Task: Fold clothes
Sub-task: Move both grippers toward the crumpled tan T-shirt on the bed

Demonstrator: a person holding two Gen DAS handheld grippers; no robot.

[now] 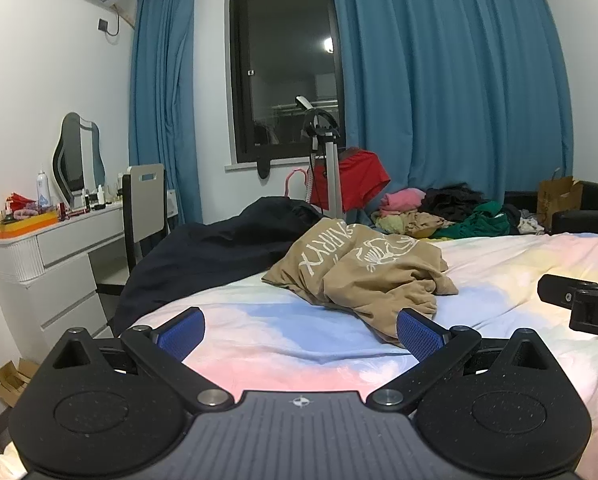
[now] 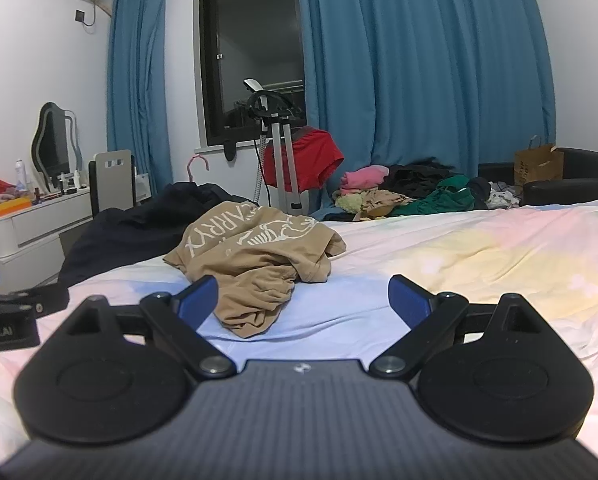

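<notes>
A pastel bed fills the curtained room, a crumpled tan shirt near its left edge with bare sheet rightward, and both the left hand-held gripper and right hand-held gripper gape wide, empty.

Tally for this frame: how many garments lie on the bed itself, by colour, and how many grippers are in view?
Tan garments: 1, the crumpled printed shirt
Dark navy garments: 1, the dark garment at the bed's left edge
Grippers: 2, left gripper and right gripper, both open and empty
Total: 4
</notes>
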